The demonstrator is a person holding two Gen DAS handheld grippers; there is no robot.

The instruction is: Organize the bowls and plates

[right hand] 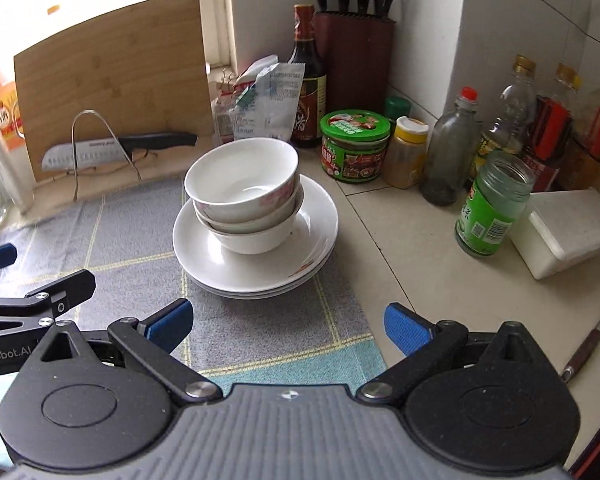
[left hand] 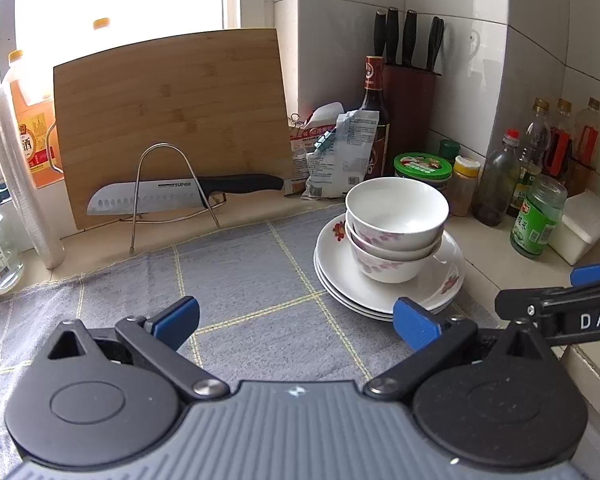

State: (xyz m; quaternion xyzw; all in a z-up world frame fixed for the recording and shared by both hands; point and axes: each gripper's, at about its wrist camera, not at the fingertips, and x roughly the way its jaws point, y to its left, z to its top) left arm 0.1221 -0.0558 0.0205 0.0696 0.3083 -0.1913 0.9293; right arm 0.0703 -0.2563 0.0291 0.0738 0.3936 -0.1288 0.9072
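Both tongs wide, empty: left tongs, right tongs near plate stack; bowls nested atop stack.

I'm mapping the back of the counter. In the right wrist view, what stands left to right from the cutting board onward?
Cutting board → dark sauce bottle → green-lidded jar → yellow-capped spice jar → red-capped bottle → green-labelled jar → white box.

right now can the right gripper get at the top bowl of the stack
Probably yes. The right gripper is open and empty, facing the top bowl, which sits nested on two others on the plates. Only bare cloth lies between; the left gripper stays off to the side.
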